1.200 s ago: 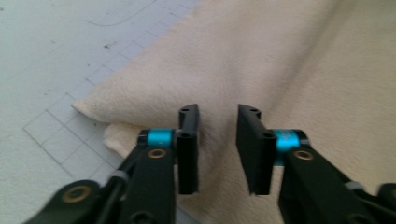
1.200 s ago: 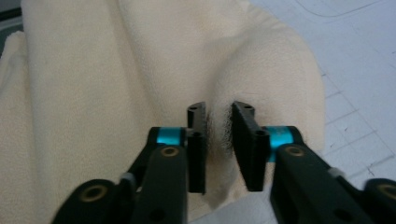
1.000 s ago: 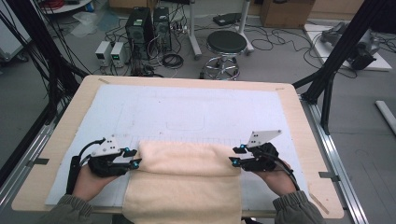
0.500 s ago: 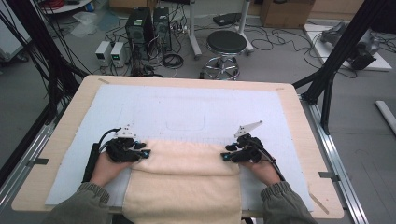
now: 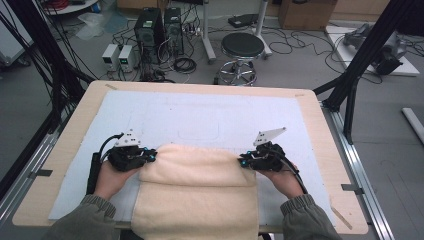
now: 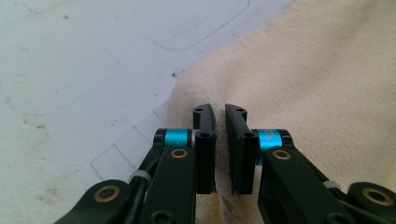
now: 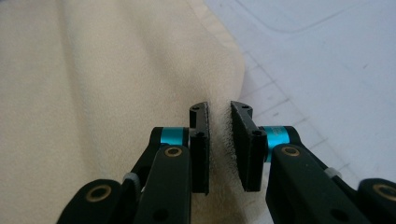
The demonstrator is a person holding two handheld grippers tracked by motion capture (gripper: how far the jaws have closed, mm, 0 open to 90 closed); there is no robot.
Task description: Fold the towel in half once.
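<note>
A cream towel (image 5: pixel 197 195) lies folded on the white mat (image 5: pixel 210 115), and its near end hangs over the table's front edge. My left gripper (image 5: pixel 152 156) is at the far left corner of the fold, shut on the towel's edge. My right gripper (image 5: pixel 241 161) is at the far right corner, shut on the edge there. In the left gripper view the gripper (image 6: pixel 220 140) pinches a ridge of towel (image 6: pixel 303 70) in a narrow gap between its jaws. In the right gripper view the gripper (image 7: pixel 219 142) squeezes the towel (image 7: pixel 93 70) the same way.
The mat covers a wooden table (image 5: pixel 75 130) and has faint drawn outlines (image 5: pixel 200 132) beyond the towel. A stool (image 5: pixel 242 47), computer boxes (image 5: pixel 160 25) and cables stand on the floor behind the table. Black frame posts (image 5: pixel 360 65) rise at both sides.
Both grippers have moved a little forward and inward along the towel's far fold. The fold's far edge now lies slightly farther from the person.
</note>
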